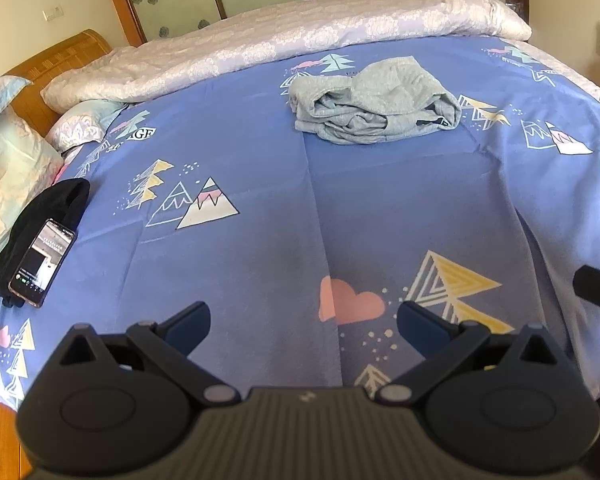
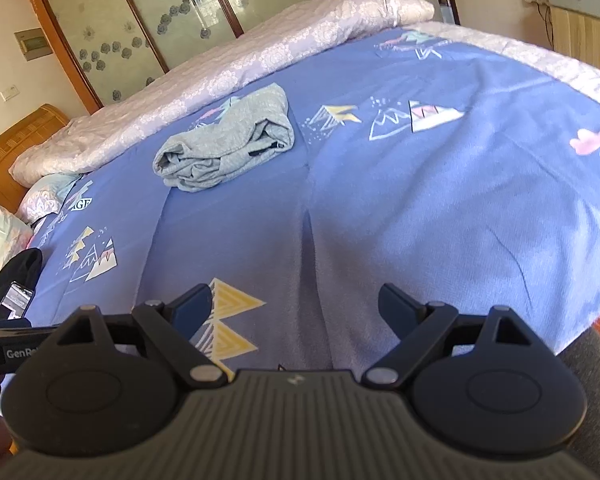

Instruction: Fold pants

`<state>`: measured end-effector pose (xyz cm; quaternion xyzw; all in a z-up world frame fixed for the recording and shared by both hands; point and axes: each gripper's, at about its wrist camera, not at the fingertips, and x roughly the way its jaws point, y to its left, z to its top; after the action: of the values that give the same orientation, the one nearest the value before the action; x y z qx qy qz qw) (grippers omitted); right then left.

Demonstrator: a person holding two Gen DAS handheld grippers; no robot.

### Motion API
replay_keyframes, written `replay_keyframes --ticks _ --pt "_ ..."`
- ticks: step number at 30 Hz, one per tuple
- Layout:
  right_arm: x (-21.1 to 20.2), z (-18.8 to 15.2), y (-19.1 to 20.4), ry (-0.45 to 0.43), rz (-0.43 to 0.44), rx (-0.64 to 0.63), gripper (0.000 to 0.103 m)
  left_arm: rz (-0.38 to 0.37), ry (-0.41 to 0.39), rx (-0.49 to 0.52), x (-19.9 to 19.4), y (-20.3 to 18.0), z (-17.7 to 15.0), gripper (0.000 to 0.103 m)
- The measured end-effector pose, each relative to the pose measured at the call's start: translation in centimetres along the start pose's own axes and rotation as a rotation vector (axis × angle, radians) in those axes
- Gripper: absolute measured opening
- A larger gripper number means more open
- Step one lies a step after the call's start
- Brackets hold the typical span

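Note:
Grey pants (image 1: 374, 102) lie in a bunched, rumpled heap on the blue patterned bed sheet (image 1: 260, 184), toward the far side of the bed. They show in the right wrist view (image 2: 228, 142) too, at the upper left. My left gripper (image 1: 303, 322) is open and empty, hovering over the near part of the sheet, well short of the pants. My right gripper (image 2: 296, 306) is open and empty too, over the near edge of the sheet (image 2: 420, 200). Part of the right gripper shows at the right edge of the left wrist view (image 1: 598, 290).
A phone (image 1: 42, 266) lies on a black garment (image 1: 40, 224) at the bed's left edge. A pale floral quilt (image 1: 300, 36) lies rolled along the far side. Pillows (image 1: 12, 168) and a wooden headboard (image 1: 60, 56) are at the left. A cabinet (image 2: 584, 20) stands at the right.

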<state>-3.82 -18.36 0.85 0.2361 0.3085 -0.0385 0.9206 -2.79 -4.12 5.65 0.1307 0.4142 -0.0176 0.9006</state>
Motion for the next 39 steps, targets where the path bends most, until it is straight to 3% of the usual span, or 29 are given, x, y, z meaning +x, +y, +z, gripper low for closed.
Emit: replay_keyframes --ticks 11,39 --pt "0.1 -0.1 0.9 -0.003 -0.003 -0.043 0.092 0.01 0.021 0.015 0.8 -0.2 -0.3 0.103" --pt "1.6 -1.3 0.8 0.089 -0.045 -0.061 0.092 0.018 0.07 0.052 2.3 -1.1 -1.3 0.103"
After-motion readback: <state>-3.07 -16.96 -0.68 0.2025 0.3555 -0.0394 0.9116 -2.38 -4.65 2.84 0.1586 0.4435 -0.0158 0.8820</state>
